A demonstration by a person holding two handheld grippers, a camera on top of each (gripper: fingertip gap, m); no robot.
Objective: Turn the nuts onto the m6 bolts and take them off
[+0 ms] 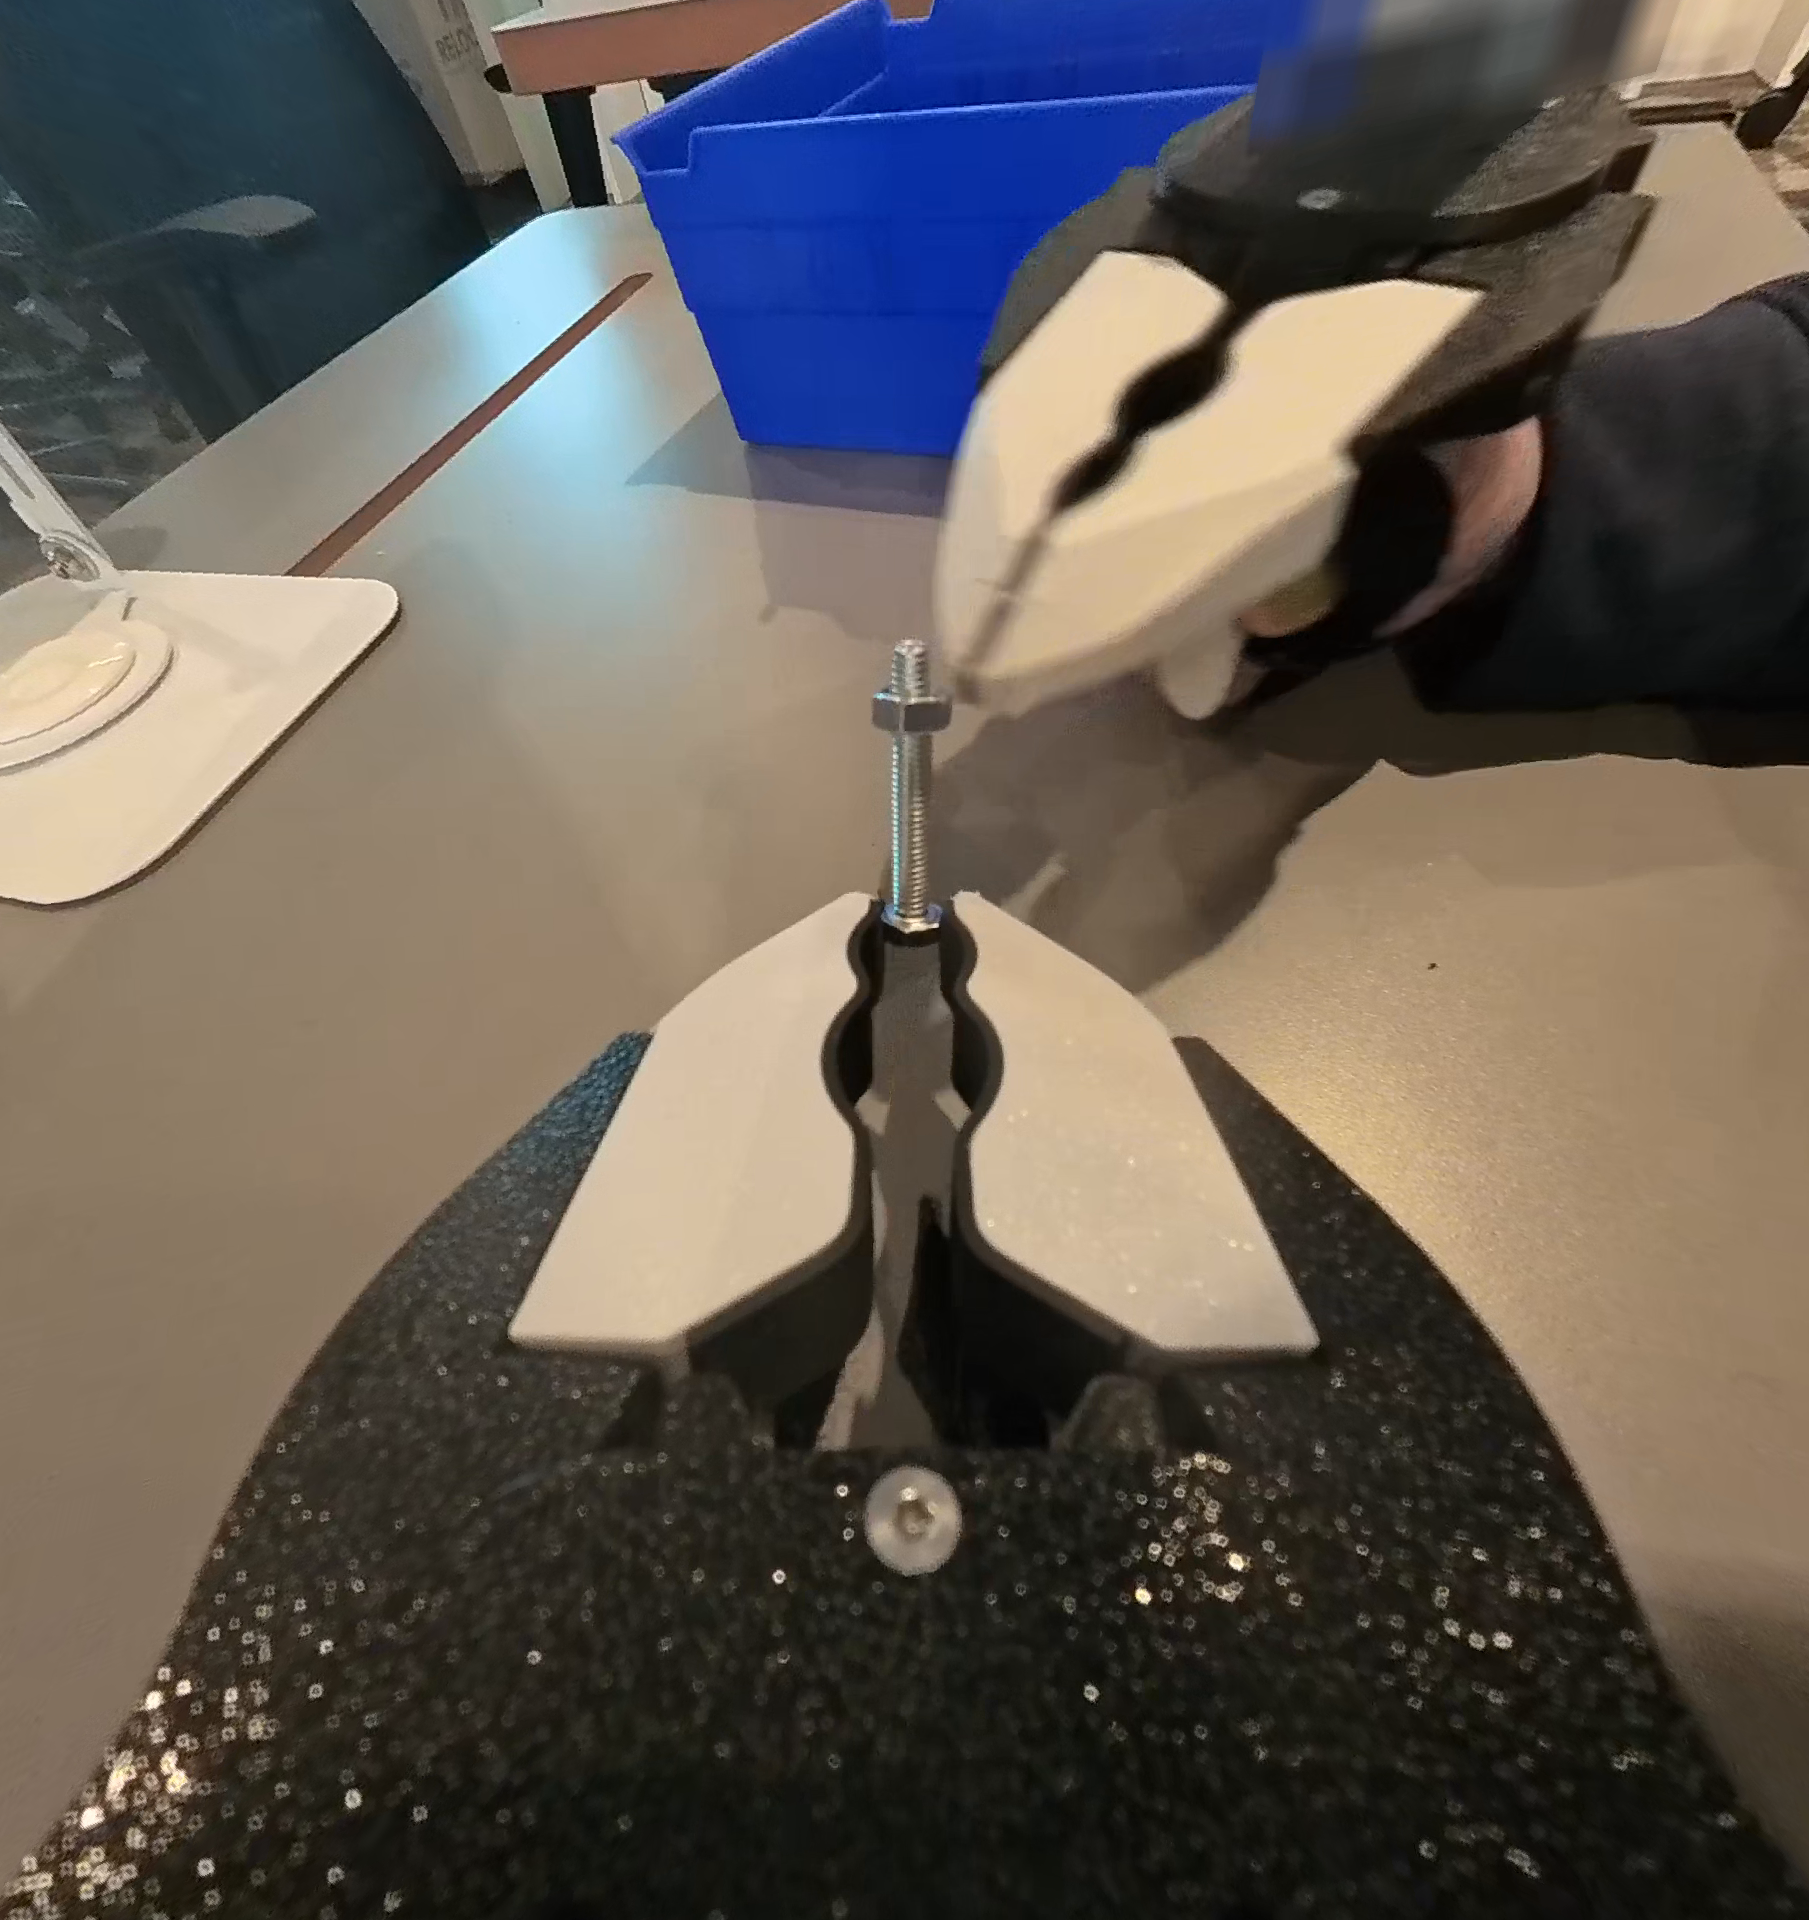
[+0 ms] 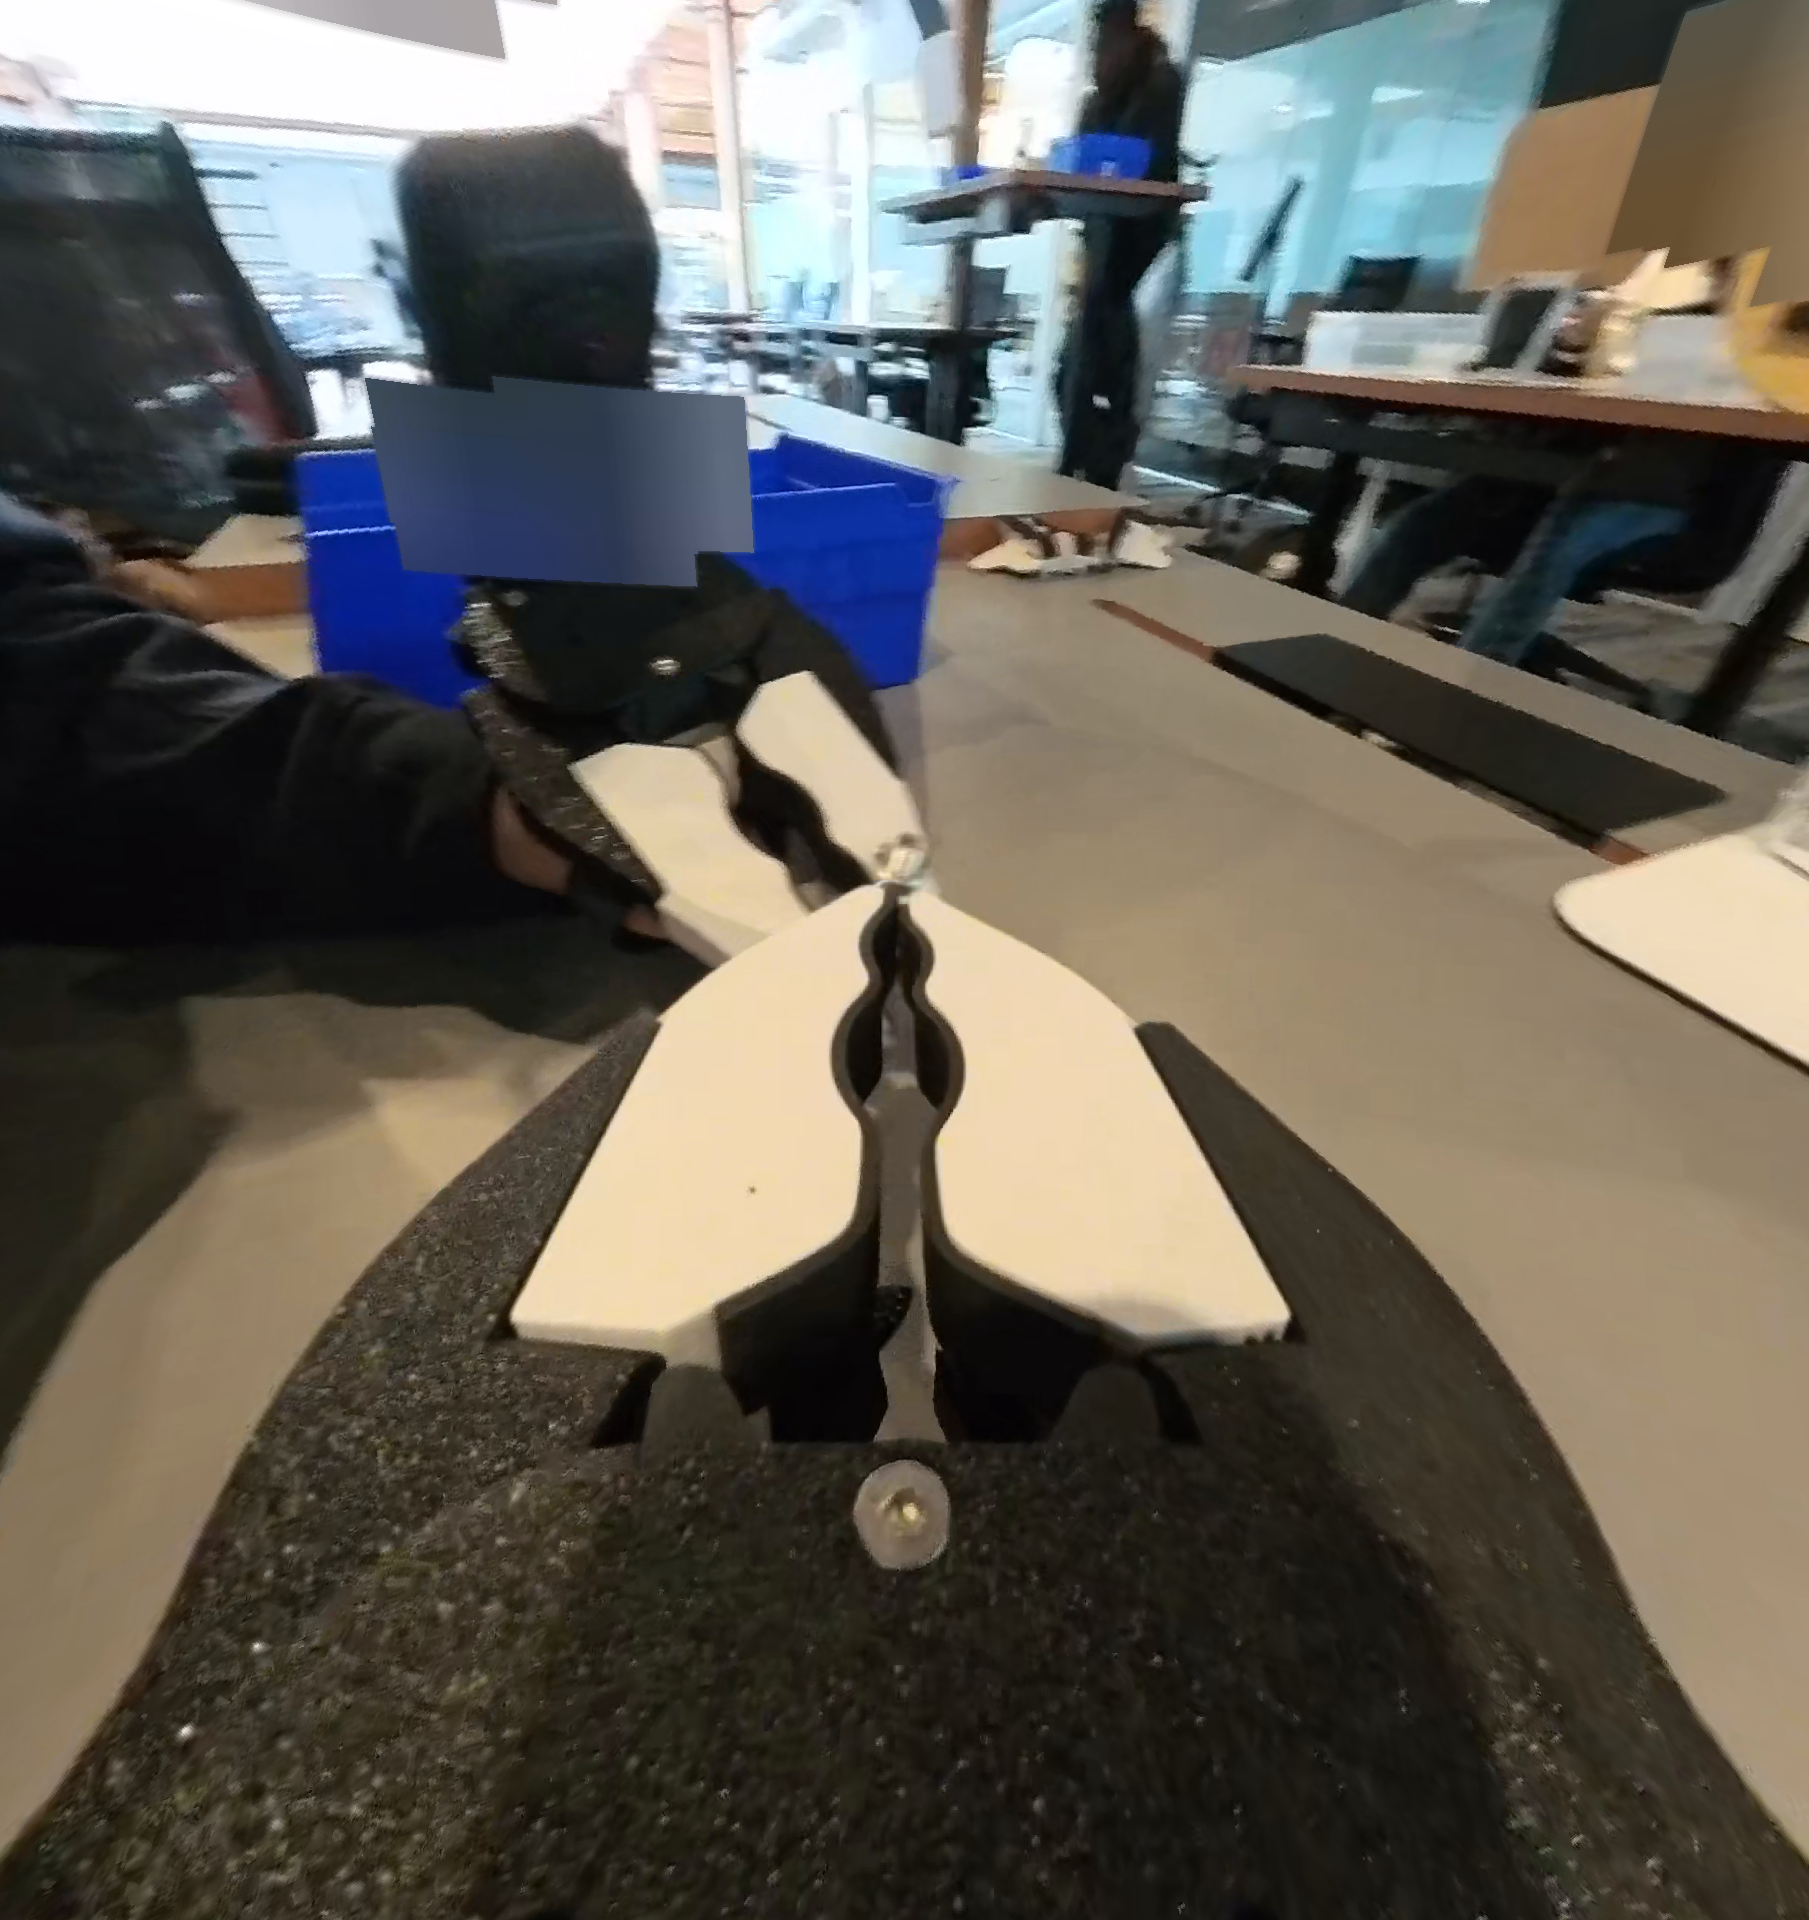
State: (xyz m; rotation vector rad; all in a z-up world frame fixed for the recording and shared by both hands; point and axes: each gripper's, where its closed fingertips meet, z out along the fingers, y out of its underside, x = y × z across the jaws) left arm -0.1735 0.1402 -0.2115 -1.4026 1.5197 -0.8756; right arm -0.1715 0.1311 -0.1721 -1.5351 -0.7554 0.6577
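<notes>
— On the grey desk (image 1: pixel 464 831), what does the left hand-held gripper (image 1: pixel 910 914) hold?

— It pinches the head end of a bolt (image 1: pixel 906 821) between its two light fingers (image 1: pixel 734 1122). The bolt points away from the camera, over the desk. A nut (image 1: pixel 906 713) sits on the thread, close to the free tip, with only a little thread showing past it.

— And the right hand-held gripper (image 1: pixel 967 681)?

— In the left wrist view it comes from the right side, blurred. Its fingers are pressed almost together, and the tips are just beside the nut. I cannot tell if they touch it. A dark-gloved hand (image 1: pixel 1482 520) holds this gripper.

— What does the right wrist view show?

— The right gripper (image 2: pixel 895 899) is nearly closed there also, with only a thin gap at the tips. The shiny bolt tip and nut (image 2: pixel 902 862) are directly at these tips, but blur hides whether the tips grip it. The left gripper (image 2: pixel 858 842) reaches in from the left.

— Other things?

— A blue bin (image 1: pixel 879 260) stands behind on the desk, and a white stand base (image 1: pixel 152 707) is at the left. A person (image 2: pixel 1118 239) stands far back.
</notes>
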